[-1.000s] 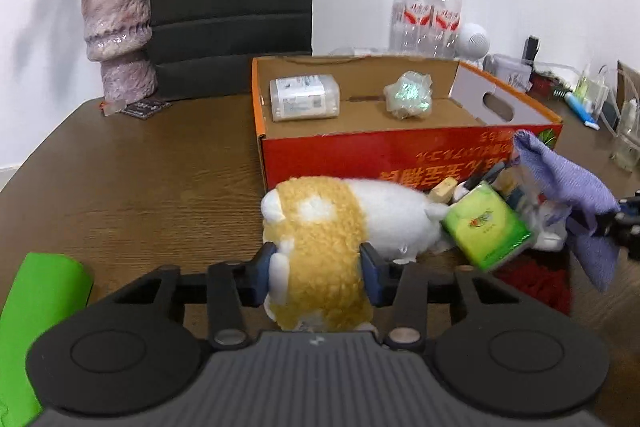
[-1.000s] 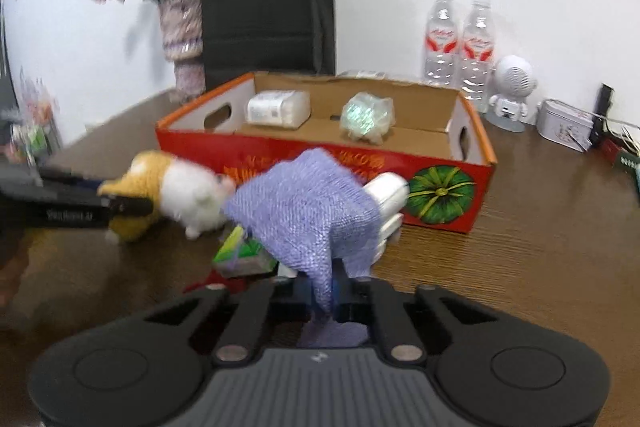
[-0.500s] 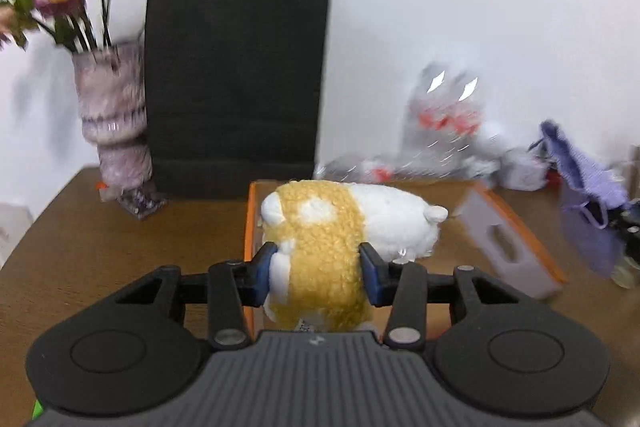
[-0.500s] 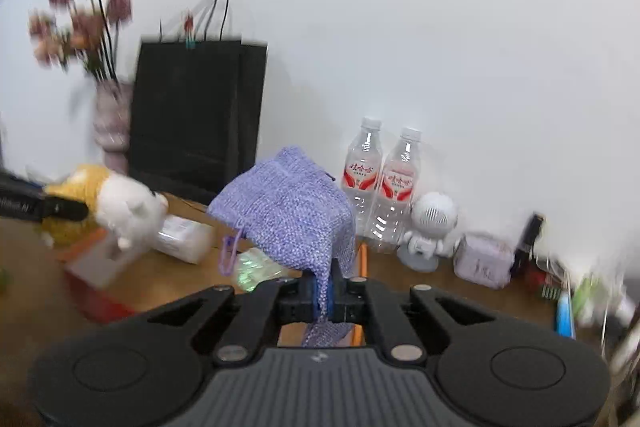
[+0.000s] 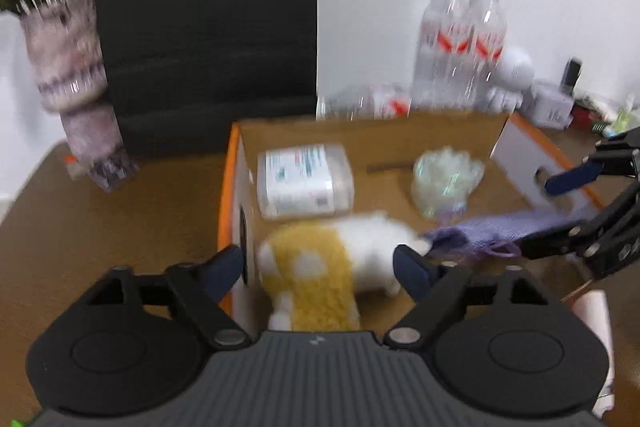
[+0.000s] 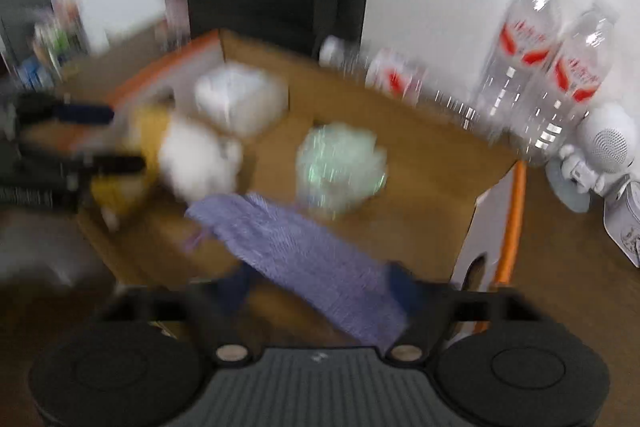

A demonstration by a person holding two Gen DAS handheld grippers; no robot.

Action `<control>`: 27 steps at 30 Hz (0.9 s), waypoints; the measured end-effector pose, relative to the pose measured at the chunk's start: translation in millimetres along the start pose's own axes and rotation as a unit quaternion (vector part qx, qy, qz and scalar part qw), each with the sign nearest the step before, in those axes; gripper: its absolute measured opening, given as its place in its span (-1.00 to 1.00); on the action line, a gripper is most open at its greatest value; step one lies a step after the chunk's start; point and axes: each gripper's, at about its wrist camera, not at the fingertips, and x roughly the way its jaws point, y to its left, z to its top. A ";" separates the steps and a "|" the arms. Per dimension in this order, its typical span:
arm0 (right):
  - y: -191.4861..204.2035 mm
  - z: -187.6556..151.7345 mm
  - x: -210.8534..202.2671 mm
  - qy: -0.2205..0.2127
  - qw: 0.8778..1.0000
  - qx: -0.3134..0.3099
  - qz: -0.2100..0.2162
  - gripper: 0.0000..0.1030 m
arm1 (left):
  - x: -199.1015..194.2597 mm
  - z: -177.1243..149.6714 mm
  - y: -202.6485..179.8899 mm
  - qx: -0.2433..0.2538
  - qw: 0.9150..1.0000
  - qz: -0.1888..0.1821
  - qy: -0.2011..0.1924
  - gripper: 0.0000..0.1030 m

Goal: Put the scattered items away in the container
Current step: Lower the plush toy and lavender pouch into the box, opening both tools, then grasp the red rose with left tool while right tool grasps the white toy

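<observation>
An orange-rimmed cardboard box (image 5: pixel 230 187) (image 6: pixel 514 227) holds a white packet (image 5: pixel 304 179) (image 6: pixel 240 95) and a shiny greenish ball (image 5: pixel 446 179) (image 6: pixel 340 167). My left gripper (image 5: pixel 318 263) (image 6: pixel 108 139) hovers over the box's near left corner. Its jaws are opening, and the yellow-and-white plush toy (image 5: pixel 312 271) (image 6: pixel 192 155) sits loose between them inside the box. My right gripper (image 6: pixel 318 277) (image 5: pixel 560 207) is over the box's right side, jaws opening too. The purple cloth (image 6: pixel 304 251) (image 5: pixel 492 231) slips free between its fingers onto the box floor. Both views are blurred.
Behind the box stand a black paper bag (image 5: pixel 208 27), a flower vase (image 5: pixel 76 83) at the left, two water bottles (image 5: pixel 460 39) (image 6: pixel 552 67) and a white round speaker figure (image 6: pixel 604 147). A pale item (image 5: pixel 592 311) lies on the table right of the box.
Both grippers carried their loads from the table up over the box and tipped downward. Both then opened: the plush toy and the purple cloth are released and drop into the box.
</observation>
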 end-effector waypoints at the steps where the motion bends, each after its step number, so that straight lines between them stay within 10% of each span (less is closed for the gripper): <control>1: -6.1 3.3 -11.2 -0.014 1.000 0.017 0.015 0.66 | -7.1 3.2 0.6 -0.002 1.000 0.003 -0.010 0.84; 17: 18.0 -31.7 -71.2 -0.022 0.972 0.229 0.044 0.69 | -58.4 9.8 3.2 -0.089 0.993 -0.007 0.071 1.00; 21: 56.9 -54.4 -102.9 -0.081 0.979 0.187 -0.029 0.70 | -104.2 -10.6 -7.7 -0.096 0.995 -0.002 0.006 1.00; 27: 112.9 -170.2 -137.5 -0.243 0.956 0.166 -0.003 1.00 | -151.8 -116.6 -32.0 -0.098 0.988 -0.055 -0.106 1.00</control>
